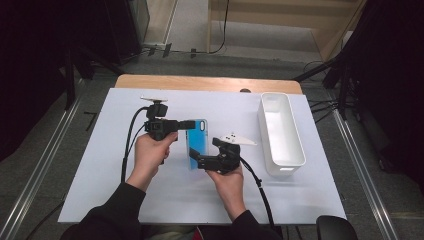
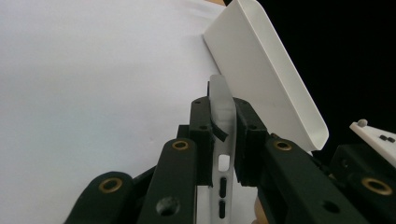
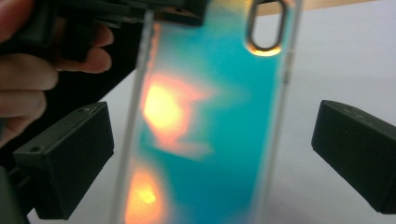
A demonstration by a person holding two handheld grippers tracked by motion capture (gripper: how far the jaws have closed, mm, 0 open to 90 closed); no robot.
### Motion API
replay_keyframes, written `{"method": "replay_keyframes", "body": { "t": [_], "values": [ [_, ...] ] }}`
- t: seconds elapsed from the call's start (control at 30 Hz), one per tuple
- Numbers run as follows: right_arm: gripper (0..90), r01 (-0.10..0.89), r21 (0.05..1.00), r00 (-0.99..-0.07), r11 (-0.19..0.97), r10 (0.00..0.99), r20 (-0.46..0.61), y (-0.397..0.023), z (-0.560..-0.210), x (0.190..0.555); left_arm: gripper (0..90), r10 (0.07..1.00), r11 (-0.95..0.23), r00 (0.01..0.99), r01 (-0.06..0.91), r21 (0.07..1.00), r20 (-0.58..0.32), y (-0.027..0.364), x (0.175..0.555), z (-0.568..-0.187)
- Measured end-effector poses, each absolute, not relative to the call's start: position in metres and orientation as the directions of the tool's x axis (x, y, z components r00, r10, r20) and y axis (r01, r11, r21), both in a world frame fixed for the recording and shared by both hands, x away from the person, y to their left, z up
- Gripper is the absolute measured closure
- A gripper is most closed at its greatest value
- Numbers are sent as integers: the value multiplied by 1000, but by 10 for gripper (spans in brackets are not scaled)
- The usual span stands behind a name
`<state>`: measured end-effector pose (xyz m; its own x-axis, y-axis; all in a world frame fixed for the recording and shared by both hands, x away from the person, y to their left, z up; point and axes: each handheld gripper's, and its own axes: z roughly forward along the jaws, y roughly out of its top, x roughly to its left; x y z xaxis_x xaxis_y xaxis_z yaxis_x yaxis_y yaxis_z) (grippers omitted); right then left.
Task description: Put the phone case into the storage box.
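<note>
Both hands come in from the near edge. Left tool [image 1: 192,124] is clamped on the far end of the teal phone case [image 1: 197,142], held over the middle of the table [image 1: 100,190]. Right tool [image 1: 196,161] has its jaws spread apart either side of the case's near end, pads not touching. White bin [image 1: 295,150] sits right.

Phone cases: one, teal and iridescent [image 1: 197,141], above the table
Grippers: two, left [image 1: 189,124] and right [image 1: 199,161], one in each hand
White bins: one [image 1: 280,134], at the table's right
Hands: two, left [image 1: 150,152] and right [image 1: 229,182]
Tables: one, white-topped [image 1: 115,165]
</note>
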<state>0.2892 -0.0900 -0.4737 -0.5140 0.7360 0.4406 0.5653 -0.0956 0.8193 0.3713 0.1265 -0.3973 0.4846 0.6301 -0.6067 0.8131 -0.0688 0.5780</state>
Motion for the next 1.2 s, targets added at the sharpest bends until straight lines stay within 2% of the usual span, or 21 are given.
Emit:
{"method": "replay_keyframes", "body": {
  "t": [0.13, 0.67, 1.2],
  "values": [
    [0, 577, 813, -541, -80, 709, 454, -98, -473, 292, 795, 638, -82, 516, 783, 616, -571, 127, 369, -392],
    [0, 587, 808, -581, 40, 716, 386, -115, -462, 295, 794, 654, -146, 609, 683, 716, -448, 126, 359, -387],
    [0, 576, 813, -597, 85, 723, 347, -130, -457, 287, 794, 685, -39, 599, 599, 800, -415, 132, 344, -395]
  ]
}}
